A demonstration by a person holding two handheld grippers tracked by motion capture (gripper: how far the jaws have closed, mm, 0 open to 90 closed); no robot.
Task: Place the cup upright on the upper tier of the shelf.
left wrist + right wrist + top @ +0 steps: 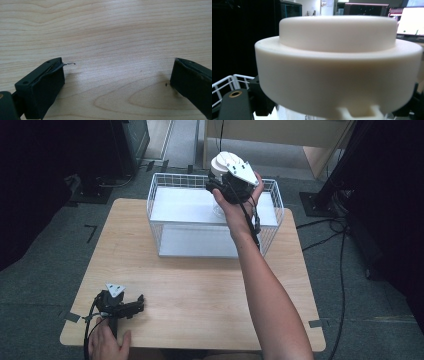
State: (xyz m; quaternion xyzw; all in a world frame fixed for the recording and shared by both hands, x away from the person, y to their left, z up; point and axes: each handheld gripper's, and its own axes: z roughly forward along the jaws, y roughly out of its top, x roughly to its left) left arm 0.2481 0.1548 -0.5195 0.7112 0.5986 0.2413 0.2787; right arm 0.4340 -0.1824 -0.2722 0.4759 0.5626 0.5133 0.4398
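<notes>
A light wooden surface point(200, 290) stands on grey carpeted floor point(45, 255); black cables point(340, 270) trail right, and perhaps pale wooden furniture point(280, 132) stands far.

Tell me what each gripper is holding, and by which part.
The right gripper holds a white stepped lid, seemingly by its lower sides; the exact contact is hidden. The left gripper is open, holding nothing.

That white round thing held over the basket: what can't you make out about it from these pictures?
- High view: the right gripper and hand cover the white lid's lower part.
- Right gripper view: the lid blocks the jaws; grip unclear.
- Below it, something clear, cut off by the frame's bottom edge.
</notes>
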